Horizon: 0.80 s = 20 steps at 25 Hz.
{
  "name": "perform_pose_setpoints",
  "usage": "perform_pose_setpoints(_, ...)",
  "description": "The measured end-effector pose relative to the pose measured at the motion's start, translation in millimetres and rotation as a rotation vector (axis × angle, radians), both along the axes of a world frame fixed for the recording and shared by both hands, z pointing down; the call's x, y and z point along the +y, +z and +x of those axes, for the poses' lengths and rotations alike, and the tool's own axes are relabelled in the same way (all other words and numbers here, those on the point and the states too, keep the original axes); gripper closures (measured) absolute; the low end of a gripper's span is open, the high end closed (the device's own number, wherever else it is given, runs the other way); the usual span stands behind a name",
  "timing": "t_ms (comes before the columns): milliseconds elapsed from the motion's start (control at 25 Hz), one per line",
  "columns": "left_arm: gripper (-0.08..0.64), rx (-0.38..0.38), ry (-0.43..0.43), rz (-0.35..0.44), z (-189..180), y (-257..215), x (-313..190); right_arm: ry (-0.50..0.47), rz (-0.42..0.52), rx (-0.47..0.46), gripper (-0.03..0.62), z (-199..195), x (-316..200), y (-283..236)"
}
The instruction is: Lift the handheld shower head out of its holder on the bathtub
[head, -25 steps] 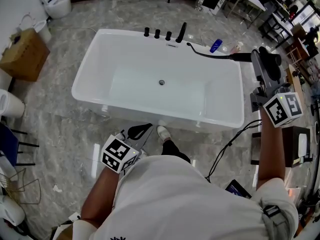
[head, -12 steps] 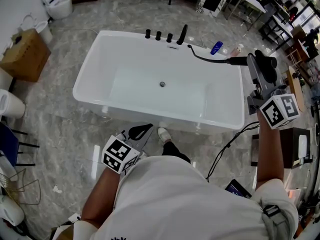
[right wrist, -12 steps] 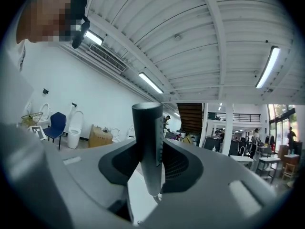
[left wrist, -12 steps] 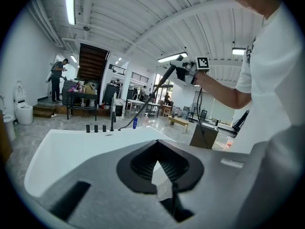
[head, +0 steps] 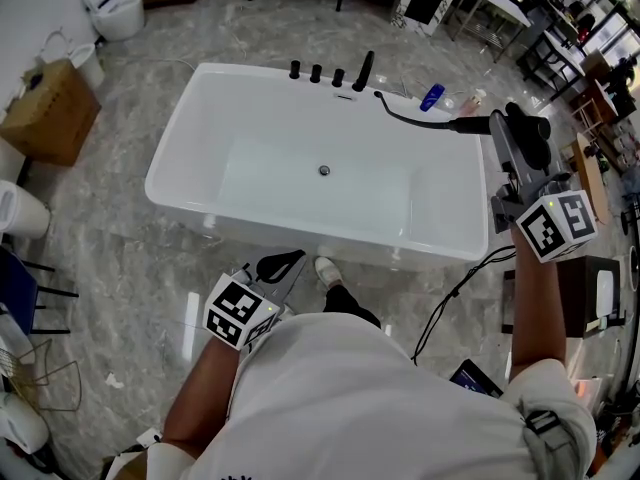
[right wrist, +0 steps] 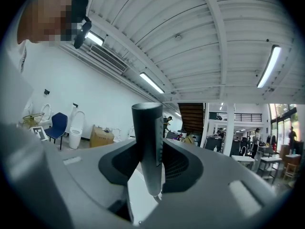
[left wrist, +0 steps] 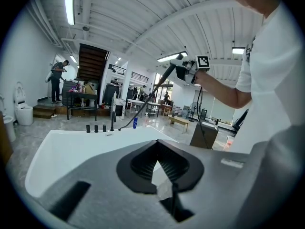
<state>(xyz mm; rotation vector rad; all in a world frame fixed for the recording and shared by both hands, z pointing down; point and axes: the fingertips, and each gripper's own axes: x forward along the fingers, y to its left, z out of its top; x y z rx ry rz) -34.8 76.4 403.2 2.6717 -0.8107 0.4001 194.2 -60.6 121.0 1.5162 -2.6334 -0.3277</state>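
Grey marble floor point(head: 120, 228) surrounds a white bathtub point(head: 176, 128), seen from the head view over the person's white shirt point(head: 350, 398). Three black knobs point(head: 316, 69) and a black spout point(head: 362, 66) stand in a row on the tub's far rim.

Right gripper point(head: 505, 128): held level beyond the tub's right end, above the floor, clenched on the shower head point(head: 472, 124). In the right gripper view the jaws press on both sides of the dark cylindrical shower head point(right wrist: 148, 147), which stands upright between them and rises past the right gripper point(right wrist: 150, 163).

Shower head: out of its holder and clear of the tub, in the air. A black hose point(head: 410, 118) runs from it back to the far rim, just beside the spout. In the left gripper view the shower head point(left wrist: 167, 73) is well above the tub point(left wrist: 57, 151), with the hose point(left wrist: 143, 106) sloping down to the rim.

Left gripper point(head: 280, 264): low and near the person's body, on the near side of the tub, well apart from the shower head. In its own view the left gripper point(left wrist: 157, 163) has its jaw tips together and nothing between them.

Surroundings: a cardboard box point(head: 48, 108) and a toilet point(head: 110, 6) at the left, and a blue bottle point(head: 432, 93) on the floor behind the tub.
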Motion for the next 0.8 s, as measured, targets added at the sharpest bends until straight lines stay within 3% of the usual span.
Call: perform_pose_setpoints(800,0.554,0.002,0.010,0.005,5.2,4.0,-8.7,-0.003,-0.013,0.004,0.451,1.1,-2.3,6.9)
